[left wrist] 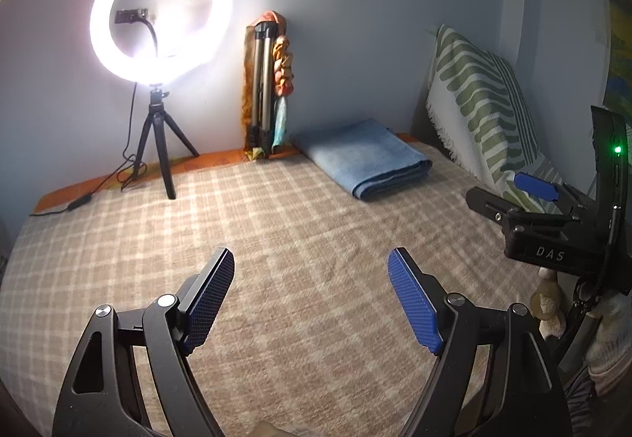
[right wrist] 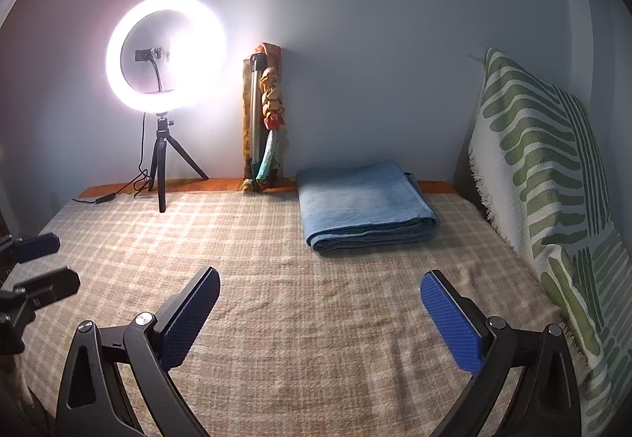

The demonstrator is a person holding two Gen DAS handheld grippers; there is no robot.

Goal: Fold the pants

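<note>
At the far side of the bed (right wrist: 276,318), near the wall, the pants (right wrist: 365,206) lay folded flat, so the job looked finished, and the left gripper (left wrist: 310,296) and right gripper (right wrist: 320,312) hung wide open, fingers empty.

left gripper (left wrist: 310,294): black frame, blue textured jaws, silver screws | right gripper (right wrist: 320,312): same, "DAS" marking

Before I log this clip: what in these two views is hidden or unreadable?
- Folded blue denim pants: both views show a stack; waistband and legs are tucked inside.
- Ring light's central mount: washed out by glare.
- Right gripper, left view: cut by the edge.
- Left gripper, right view: only fingers show.
</note>
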